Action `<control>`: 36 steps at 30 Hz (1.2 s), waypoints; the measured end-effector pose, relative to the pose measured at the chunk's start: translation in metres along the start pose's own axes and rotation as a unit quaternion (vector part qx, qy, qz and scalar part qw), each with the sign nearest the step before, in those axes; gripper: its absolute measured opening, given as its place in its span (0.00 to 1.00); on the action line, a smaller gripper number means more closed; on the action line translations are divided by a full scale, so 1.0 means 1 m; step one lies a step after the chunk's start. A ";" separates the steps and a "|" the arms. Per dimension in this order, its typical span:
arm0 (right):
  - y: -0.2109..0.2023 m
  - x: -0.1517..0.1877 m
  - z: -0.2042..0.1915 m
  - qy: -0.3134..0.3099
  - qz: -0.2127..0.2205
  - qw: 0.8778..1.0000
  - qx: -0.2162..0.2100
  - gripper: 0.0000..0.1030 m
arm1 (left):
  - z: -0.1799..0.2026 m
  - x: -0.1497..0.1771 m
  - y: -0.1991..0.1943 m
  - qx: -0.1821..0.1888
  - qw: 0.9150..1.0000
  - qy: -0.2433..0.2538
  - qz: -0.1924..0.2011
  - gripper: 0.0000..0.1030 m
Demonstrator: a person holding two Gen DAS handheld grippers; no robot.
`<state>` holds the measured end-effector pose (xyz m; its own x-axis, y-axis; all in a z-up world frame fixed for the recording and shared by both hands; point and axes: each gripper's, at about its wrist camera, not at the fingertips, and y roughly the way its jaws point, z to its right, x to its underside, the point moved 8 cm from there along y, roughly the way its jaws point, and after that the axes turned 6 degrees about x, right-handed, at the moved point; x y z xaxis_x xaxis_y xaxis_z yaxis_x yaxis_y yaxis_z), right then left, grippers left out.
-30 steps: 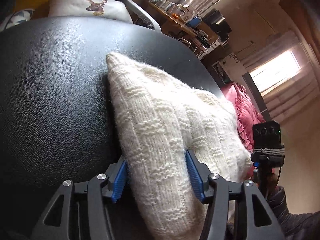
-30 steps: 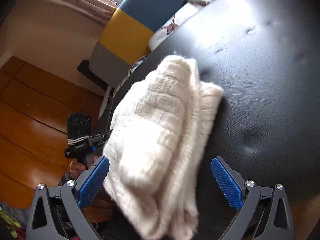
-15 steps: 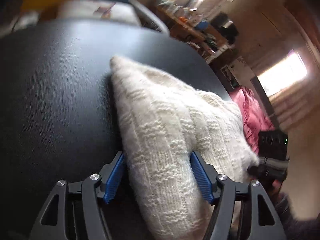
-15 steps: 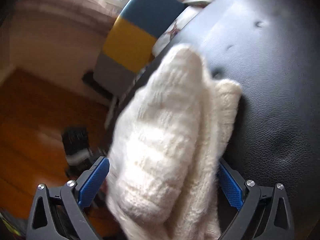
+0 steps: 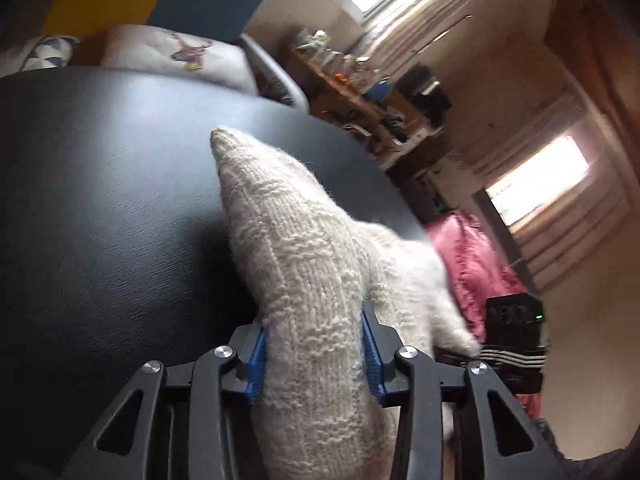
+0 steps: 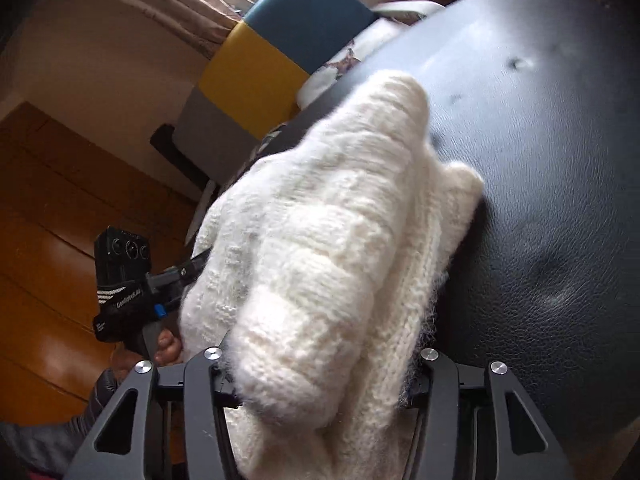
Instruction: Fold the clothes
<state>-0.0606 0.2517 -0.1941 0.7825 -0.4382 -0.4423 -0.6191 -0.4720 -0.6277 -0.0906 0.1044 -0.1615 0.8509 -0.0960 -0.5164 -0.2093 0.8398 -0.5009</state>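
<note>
Only legible writing: white print on the strap of the left gripper [image 6: 192, 276] body, seen from the right wrist view, starts "Gen…", rest too small to read. No brand or tag visible on the garment.

Left wrist view: left gripper [image 5: 314, 354], black frame with blue ribbed pads, had just been closing and now pinched a raised fold of the cream chunky-knit woolly sweater [image 5: 296, 264]. Pads pressed into the knit on both sides. Sweater lay on the black leather-look padded surface [image 5: 100, 208], near its right edge, far corner pointing up the surface. Knit showed a basket-weave block pattern, fuzzy fibres. Pink ruffled fabric [image 5: 476, 264] sat beyond the right edge. The right gripper's black body [image 5: 514, 328] showed at far right.

Right wrist view: person's hand [image 6: 164, 348] held the left gripper's handle at the surface's left edge. Right gripper [image 6: 320, 368] had also just been closing, clamped on a thick bunched roll of the same sweater [image 6: 332, 240], pads buried in wool. Blue, yellow and grey block-coloured chair back [image 6: 272, 52] stood past the far edge.
</note>
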 end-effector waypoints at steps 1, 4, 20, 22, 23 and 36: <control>-0.004 -0.001 0.001 -0.001 0.003 1.000 0.003 0.51 | 0.007 -0.004 0.006 0.006 1.000 0.008 -0.002 0.39; -0.024 -0.008 0.008 0.005 0.025 1.000 0.001 0.49 | 0.029 -0.018 0.027 0.018 0.999 0.036 -0.012 0.39; -0.150 -0.092 0.079 0.039 0.175 0.980 0.082 0.46 | 0.141 -0.115 0.216 0.024 0.984 0.153 -0.083 0.40; -0.160 -0.100 0.106 0.043 0.175 0.976 0.121 0.46 | 0.128 -0.105 0.253 -0.024 0.979 0.164 -0.116 0.40; -0.164 -0.102 0.121 0.046 0.170 0.974 0.142 0.46 | 0.116 -0.098 0.268 -0.054 0.976 0.165 -0.133 0.41; -0.151 -0.092 0.178 0.098 0.162 0.974 0.125 0.52 | 0.110 -0.112 0.240 -0.074 0.984 0.138 -0.087 0.43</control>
<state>-0.0272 0.4993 -0.1724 0.5055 -0.6827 -0.5276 -0.7767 -0.0937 -0.6229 -0.1833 0.3753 -0.1473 0.7204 -0.3899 -0.5736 -0.1577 0.7134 -0.6828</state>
